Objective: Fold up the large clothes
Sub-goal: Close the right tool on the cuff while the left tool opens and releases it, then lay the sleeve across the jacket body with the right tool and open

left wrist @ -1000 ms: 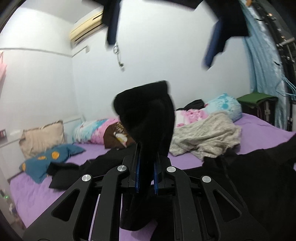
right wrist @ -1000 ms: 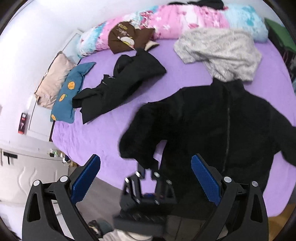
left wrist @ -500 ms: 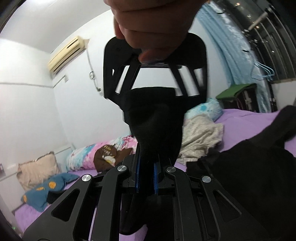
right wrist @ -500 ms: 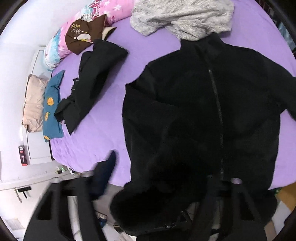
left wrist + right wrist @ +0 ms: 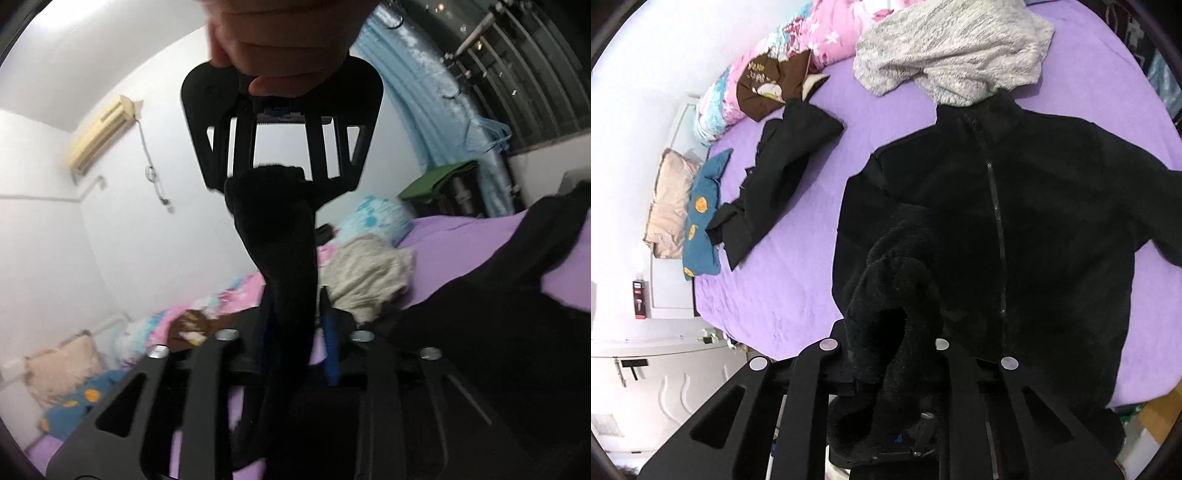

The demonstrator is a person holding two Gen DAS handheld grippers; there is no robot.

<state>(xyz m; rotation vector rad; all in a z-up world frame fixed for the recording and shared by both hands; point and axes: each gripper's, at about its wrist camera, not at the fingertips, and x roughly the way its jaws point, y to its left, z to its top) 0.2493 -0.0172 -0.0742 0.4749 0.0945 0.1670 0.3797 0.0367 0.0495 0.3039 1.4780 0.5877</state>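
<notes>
Right wrist view alone shows the black fleece jacket (image 5: 1015, 229) spread front-up on the purple bed (image 5: 783, 295), collar at 12 o'clock, its sleeve (image 5: 886, 306) bunched between the right gripper (image 5: 886, 350) fingers, which have just been closing and now pinch it. Left wrist view alone shows a hand (image 5: 280, 37) at 12 o'clock and the left gripper (image 5: 295, 325), its jaws just opening, slack around the sleeve.
</notes>
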